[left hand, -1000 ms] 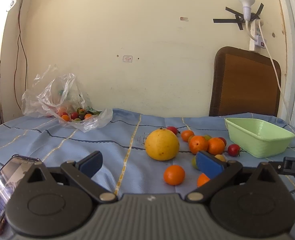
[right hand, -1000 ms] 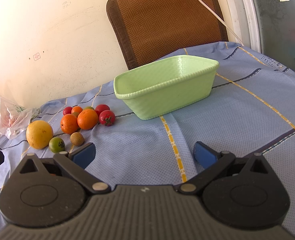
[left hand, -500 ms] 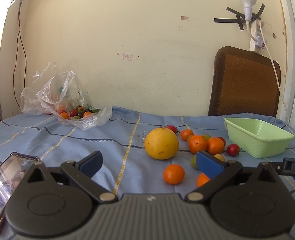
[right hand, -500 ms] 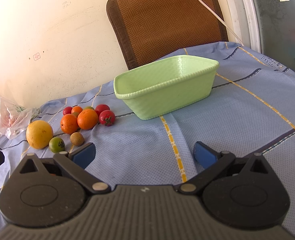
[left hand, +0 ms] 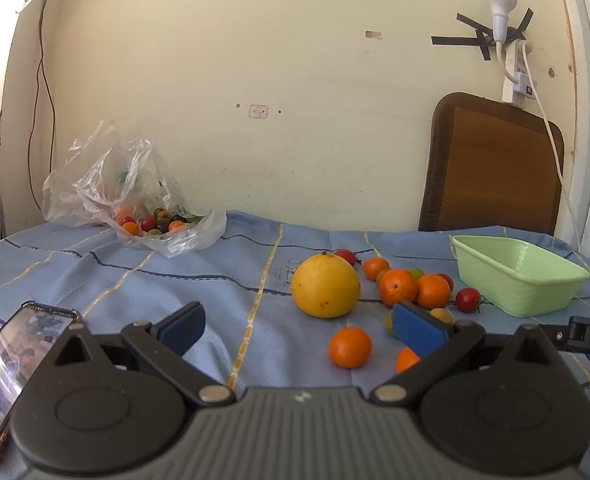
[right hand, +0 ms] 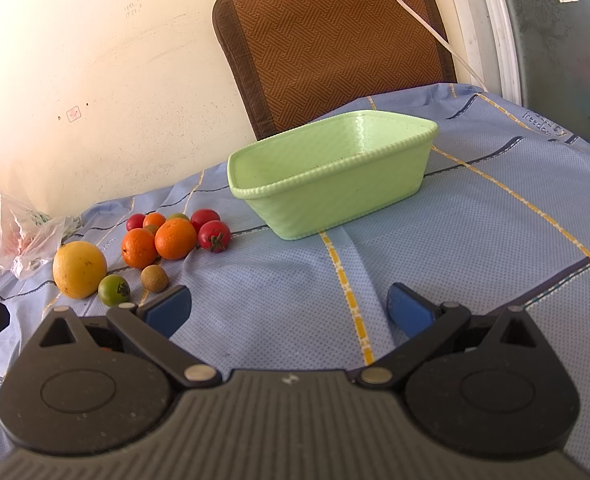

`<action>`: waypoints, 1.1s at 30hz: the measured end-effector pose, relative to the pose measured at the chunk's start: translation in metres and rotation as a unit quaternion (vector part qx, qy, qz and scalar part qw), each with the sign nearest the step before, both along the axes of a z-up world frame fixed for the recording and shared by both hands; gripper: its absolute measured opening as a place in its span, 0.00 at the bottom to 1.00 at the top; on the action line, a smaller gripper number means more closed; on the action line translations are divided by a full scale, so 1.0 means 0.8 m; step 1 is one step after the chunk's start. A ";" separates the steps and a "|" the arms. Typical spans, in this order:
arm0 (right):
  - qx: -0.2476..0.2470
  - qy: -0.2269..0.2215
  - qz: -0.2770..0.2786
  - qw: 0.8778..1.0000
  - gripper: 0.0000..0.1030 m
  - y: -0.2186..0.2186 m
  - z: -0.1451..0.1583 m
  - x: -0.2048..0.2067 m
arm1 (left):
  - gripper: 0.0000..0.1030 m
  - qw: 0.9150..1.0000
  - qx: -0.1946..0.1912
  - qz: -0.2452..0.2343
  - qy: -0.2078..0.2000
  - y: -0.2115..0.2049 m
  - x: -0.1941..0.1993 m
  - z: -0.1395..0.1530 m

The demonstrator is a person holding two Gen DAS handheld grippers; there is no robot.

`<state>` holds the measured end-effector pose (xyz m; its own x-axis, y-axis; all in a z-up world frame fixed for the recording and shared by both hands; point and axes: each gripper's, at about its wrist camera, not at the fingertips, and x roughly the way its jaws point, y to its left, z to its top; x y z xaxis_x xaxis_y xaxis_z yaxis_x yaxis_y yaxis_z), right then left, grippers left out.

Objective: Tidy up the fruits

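Nothing on the desk [right hand: 475, 240] has moved since a second ago; only the left gripper [left hand: 299, 326] has tipped slightly, so the scene sits a touch lower in its view. Both grippers have their jaws spread wide and hold nothing; the right gripper [right hand: 289, 306] hovers over bare blue cloth.

Fruits lie loose ahead of the left jaws and to their right: a big yellow citrus [left hand: 325, 286], round and speckled, two oranges [left hand: 398, 287] touching each other beyond it, a lone orange [left hand: 349, 347] nearer the jaws, and small red tomatoes [left hand: 468, 300] at the edge of the cluster. A pale green basket [right hand: 335, 184], ribbed, with a beaded rim, stands straight ahead of the right jaws, apart from the fruit.

Only the left view shows a phone [left hand: 11, 368] beside its left finger, and the open mouth of the plastic bag [left hand: 135, 196] with more small fruit inside. Only the right view shows a green tomato [right hand: 113, 290] and a small brown fruit [right hand: 154, 278] unobstructed, just ahead of its left finger; the basket's inner floor cannot be seen in either.
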<state>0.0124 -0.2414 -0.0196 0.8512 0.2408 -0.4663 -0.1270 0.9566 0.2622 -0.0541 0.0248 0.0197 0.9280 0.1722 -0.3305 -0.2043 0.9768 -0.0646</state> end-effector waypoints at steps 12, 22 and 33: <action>0.000 0.000 0.000 1.000 1.00 0.000 0.000 0.000 | 1.00 1.000 0.001 -0.001 -0.001 -0.002 -0.001 0.000; 0.000 0.000 0.000 1.000 1.00 0.000 0.000 0.000 | 1.00 1.000 0.001 0.000 -0.001 -0.002 -0.001 0.000; 0.000 0.000 0.000 1.000 1.00 0.000 0.000 0.000 | 1.00 1.000 -0.001 0.001 0.001 -0.005 0.000 0.002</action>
